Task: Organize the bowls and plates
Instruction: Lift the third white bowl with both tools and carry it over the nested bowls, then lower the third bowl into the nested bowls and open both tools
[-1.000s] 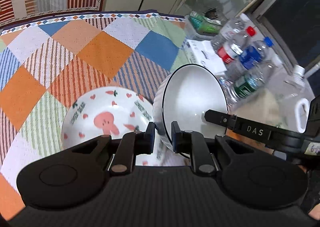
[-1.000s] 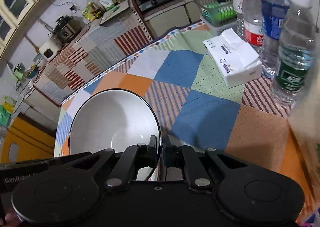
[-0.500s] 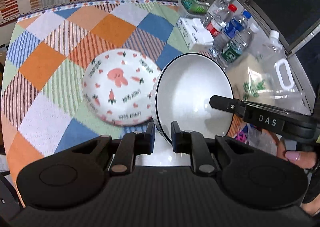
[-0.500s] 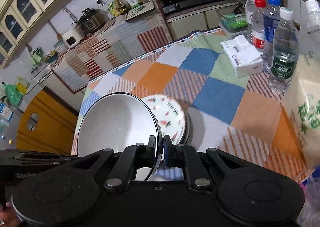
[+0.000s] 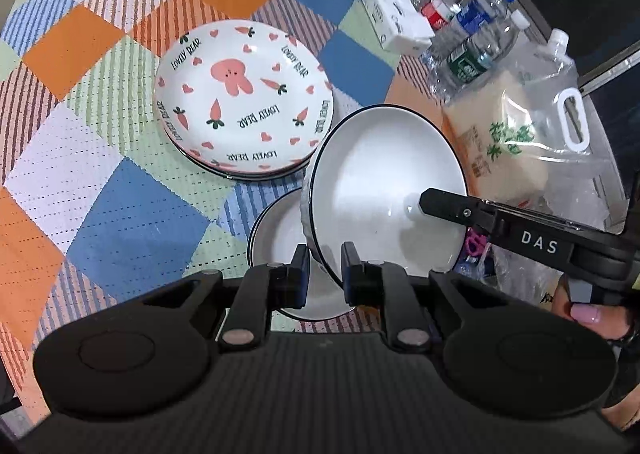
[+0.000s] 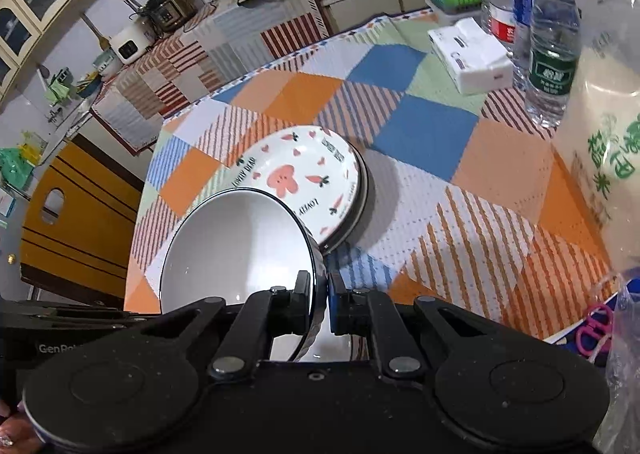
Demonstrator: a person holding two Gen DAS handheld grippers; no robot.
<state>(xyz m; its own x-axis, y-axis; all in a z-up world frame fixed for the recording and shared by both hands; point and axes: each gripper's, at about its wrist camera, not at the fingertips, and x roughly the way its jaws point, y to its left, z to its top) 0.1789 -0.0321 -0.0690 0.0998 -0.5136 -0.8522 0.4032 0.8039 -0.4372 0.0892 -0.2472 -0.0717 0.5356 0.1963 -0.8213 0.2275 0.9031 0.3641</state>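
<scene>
Both tongs — my left gripper (image 5: 323,266) and right gripper (image 6: 319,296) — clamp the tilted white bowl (image 5: 384,189) by opposite rims, above a second bowl (image 5: 280,230), near the rabbit plate (image 5: 244,97).

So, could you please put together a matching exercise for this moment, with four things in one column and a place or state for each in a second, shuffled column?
Things:
1. white bowl
2. rabbit plate
3. tissue pack
4. second white bowl

Places or states:
A. lies beside the water bottles
B. tilted up, its rim gripped by the left gripper and the right gripper
C. sits on the tablecloth beneath the lifted one
D. tops a stack of plates

Pairs: 1-B, 2-D, 3-A, 4-C
</scene>
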